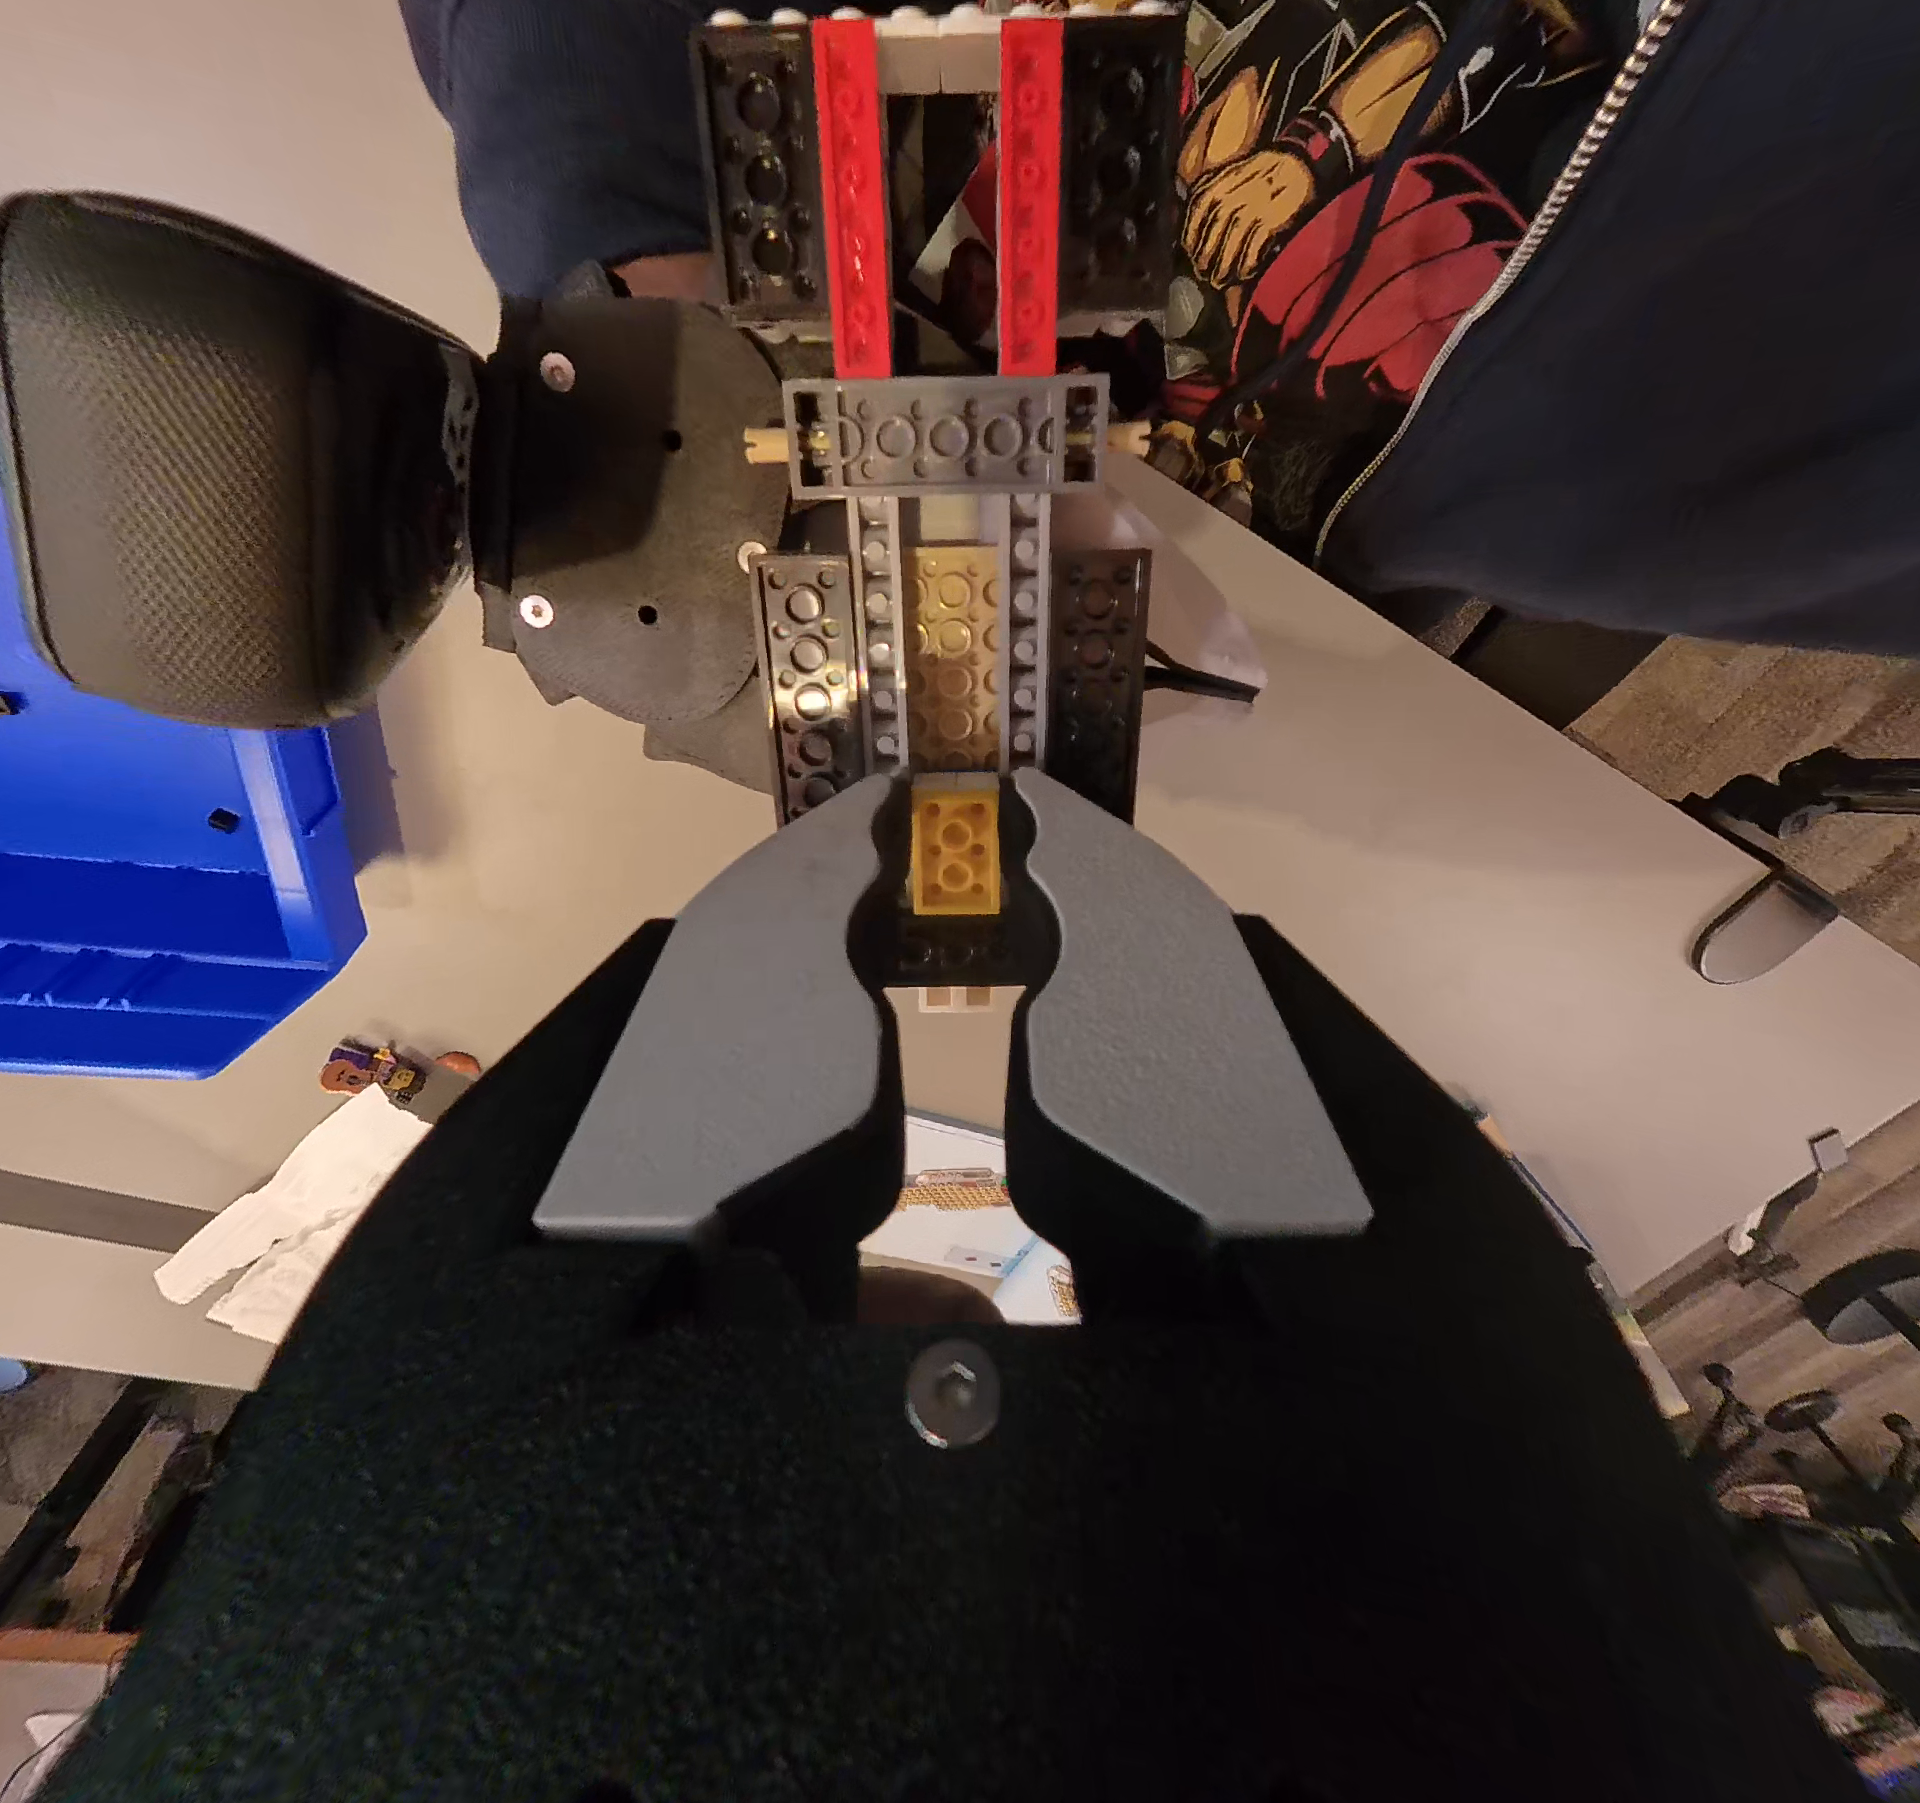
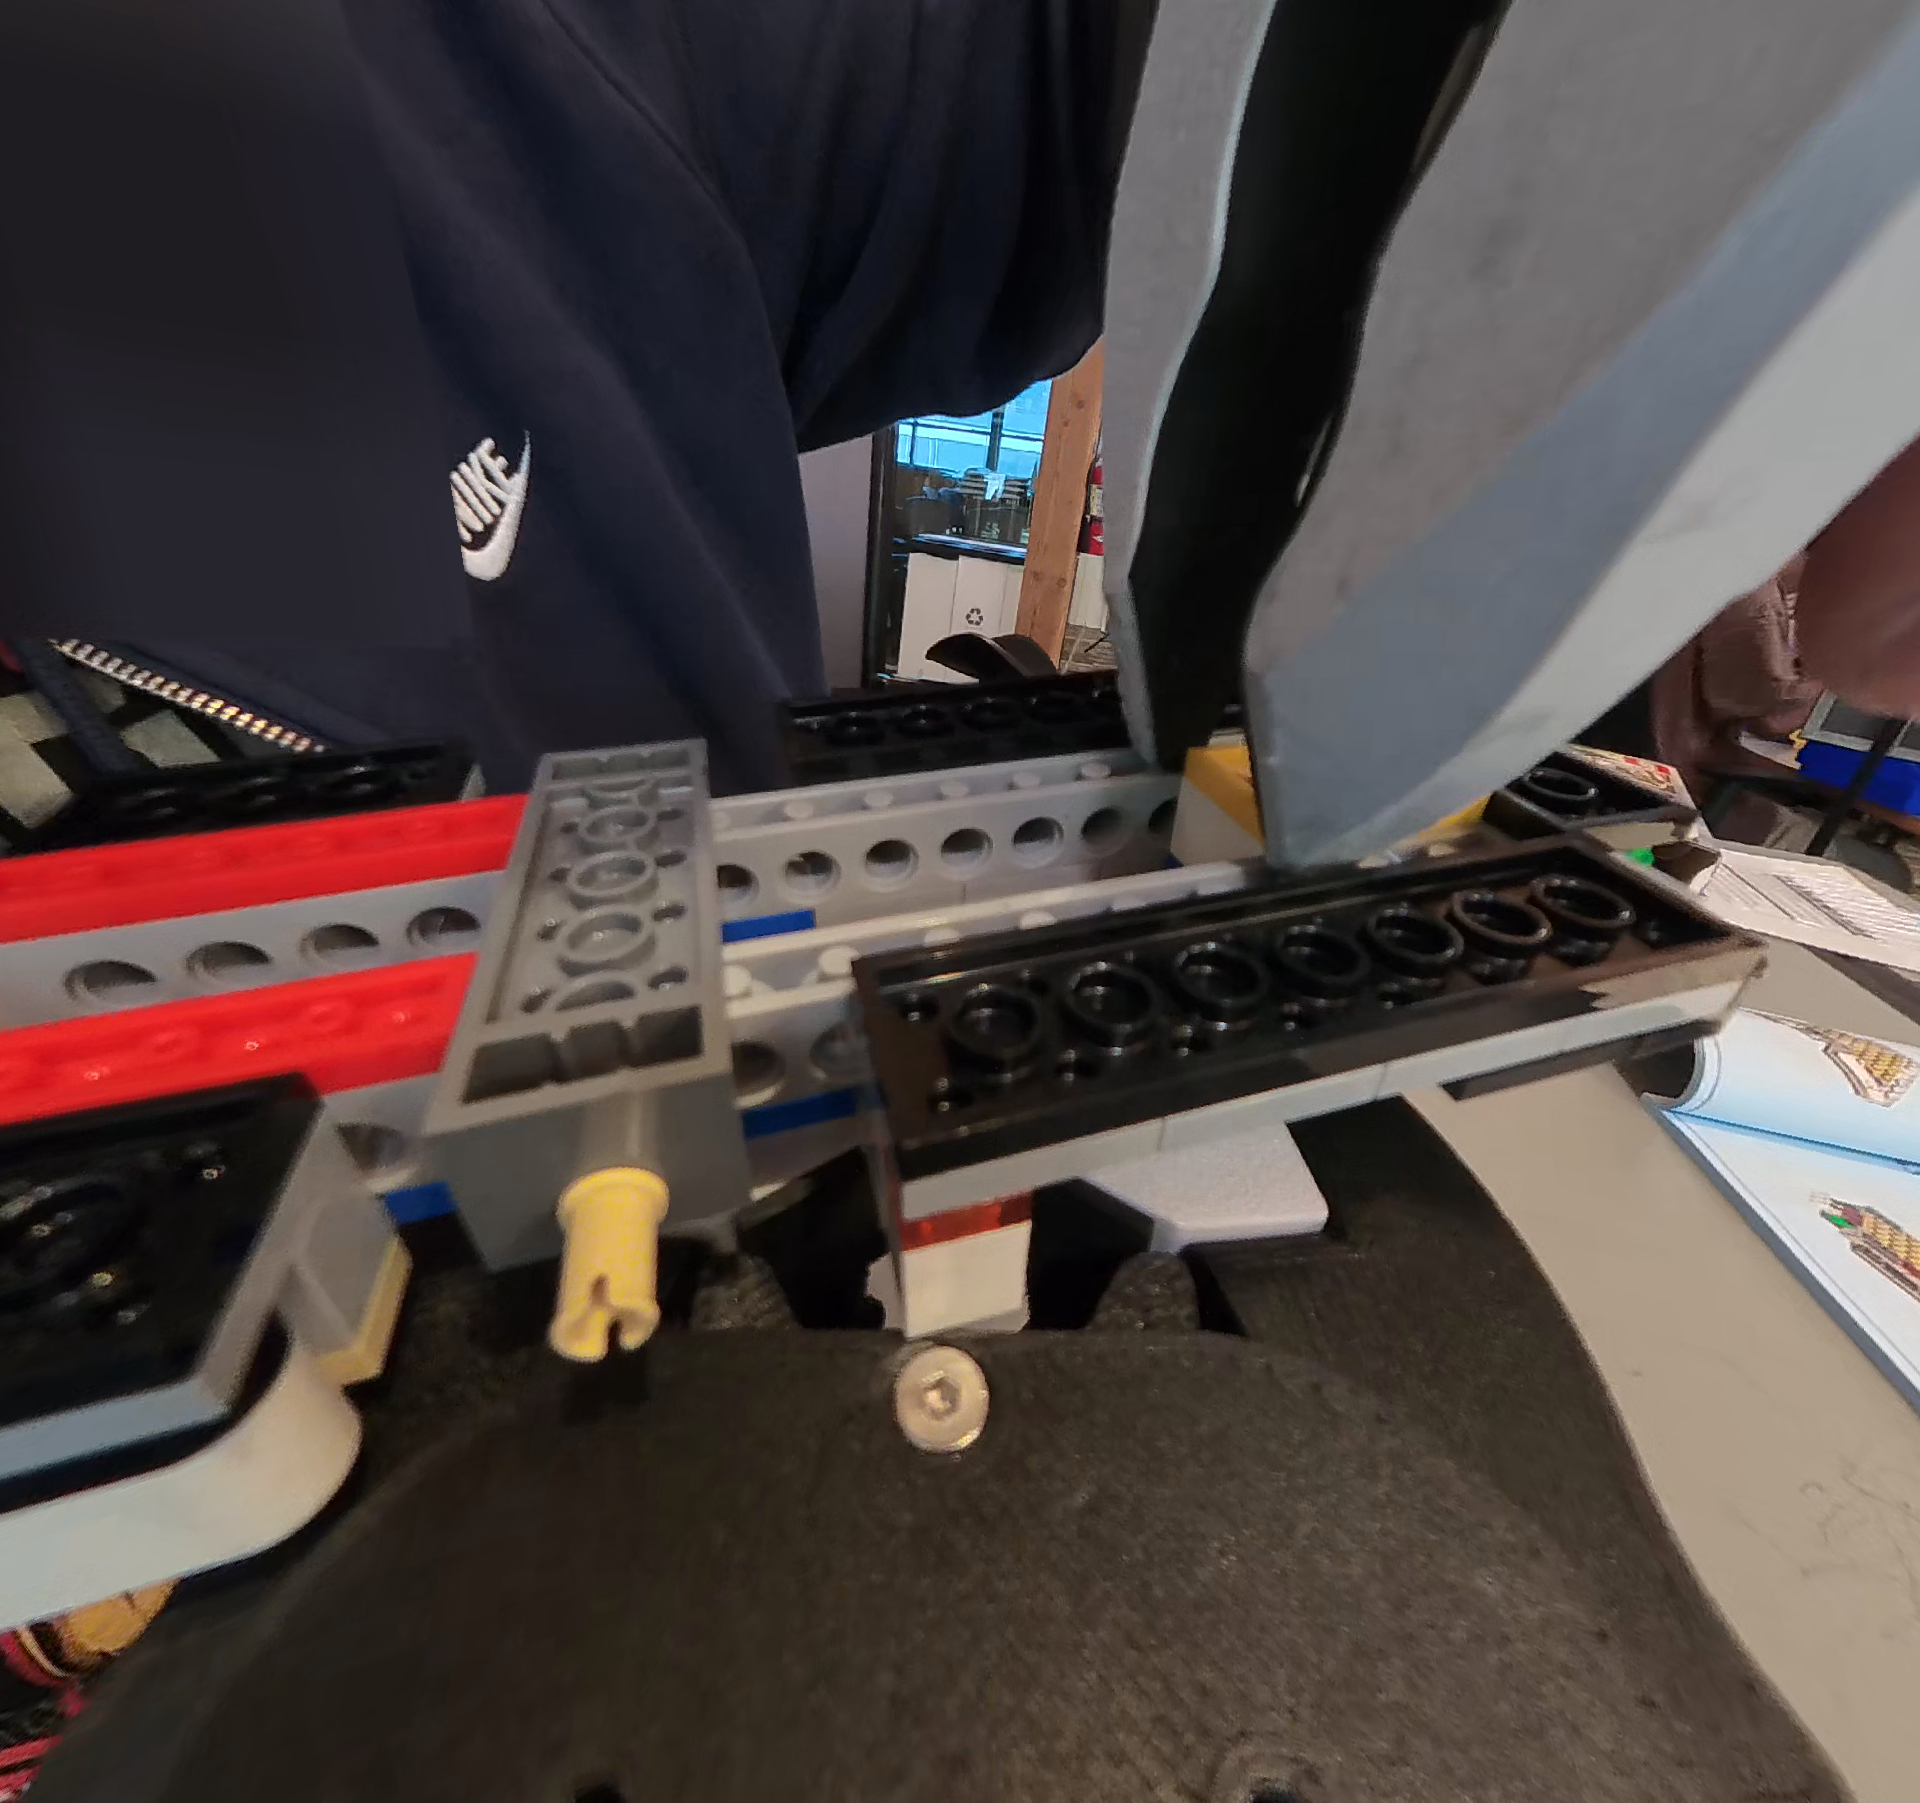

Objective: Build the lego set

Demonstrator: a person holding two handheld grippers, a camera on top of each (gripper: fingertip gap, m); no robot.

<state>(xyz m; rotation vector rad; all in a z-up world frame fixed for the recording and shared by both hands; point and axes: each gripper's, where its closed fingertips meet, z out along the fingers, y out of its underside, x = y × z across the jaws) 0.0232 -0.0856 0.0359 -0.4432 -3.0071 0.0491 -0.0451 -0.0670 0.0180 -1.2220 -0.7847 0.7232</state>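
Observation:
A long brick assembly (image 1: 951, 434) of red beams, grey beams and black plates is held in the air, underside towards the left wrist view. My left gripper (image 1: 956, 854) is shut on a small yellow brick (image 1: 956, 860) at the assembly's near end. In the right wrist view the left gripper's grey fingers (image 2: 1455, 506) come down from the top right onto the yellow brick (image 2: 1221, 777). My right gripper (image 2: 966, 1234) lies under the assembly (image 2: 1299, 984) and grips a white and orange part (image 2: 966, 1265) of it. Its fingers are mostly hidden. Its black body (image 1: 623, 527) shows left of the assembly.
A person in a navy hoodie (image 2: 468, 247) stands close behind the assembly. A blue bin (image 1: 156, 870), white paper bags (image 1: 301, 1223) and a small figure (image 1: 374, 1078) lie on the pale table (image 1: 1455, 870). An open instruction booklet (image 2: 1818, 1182) lies at the right. The left gripper's tips are roughly 7 cm from the right gripper's.

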